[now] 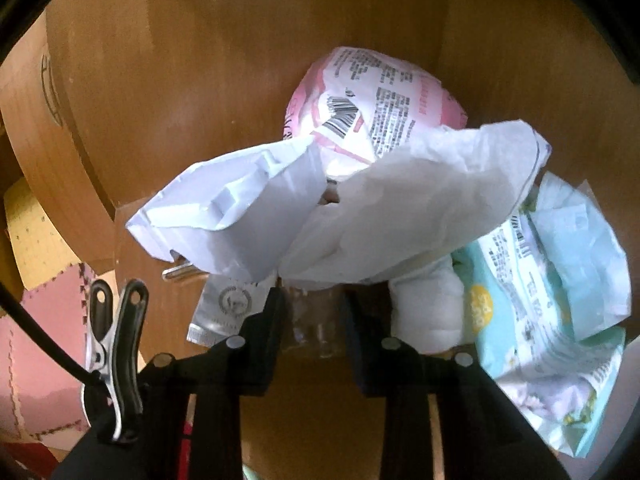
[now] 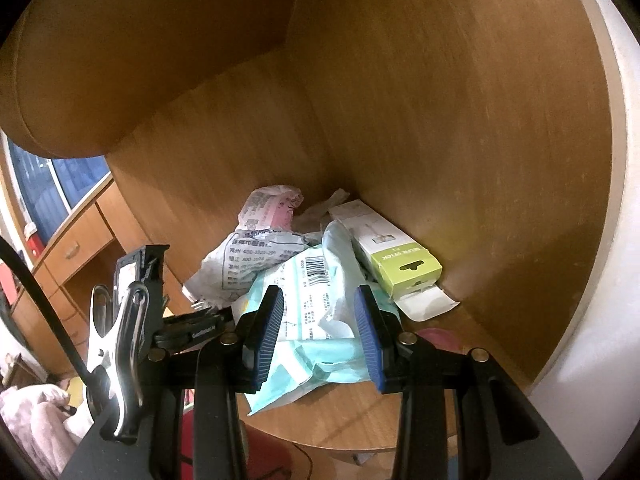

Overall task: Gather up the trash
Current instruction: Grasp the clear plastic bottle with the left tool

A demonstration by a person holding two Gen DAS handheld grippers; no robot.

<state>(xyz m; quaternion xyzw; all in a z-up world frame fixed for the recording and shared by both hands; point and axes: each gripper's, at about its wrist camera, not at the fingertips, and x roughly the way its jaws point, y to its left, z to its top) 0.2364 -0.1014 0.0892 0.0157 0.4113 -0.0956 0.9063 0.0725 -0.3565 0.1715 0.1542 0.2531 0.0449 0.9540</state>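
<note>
Brown wooden shelf [image 2: 420,412] walls box the trash in. Left tongs [image 1: 316,300] reach under white paper [image 1: 400,216]; grip unclear. Right tongs [image 2: 319,312] stand open over the blue wrapper [image 2: 320,292], near the shelf's front edge.

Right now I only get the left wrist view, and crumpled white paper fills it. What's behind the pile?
Observer: A white and lime-green cardboard box lies against the brown wooden side wall, with its end flap open.
Operator: Where's the right hand?
Observer: The right tongs hang open over the pale teal plastic wrapper, one pad on either side, not visibly pressing it.
Operator: Anything else loose?
Observer: Something small, pink and round sits just right of those tongs, half hidden.
</note>
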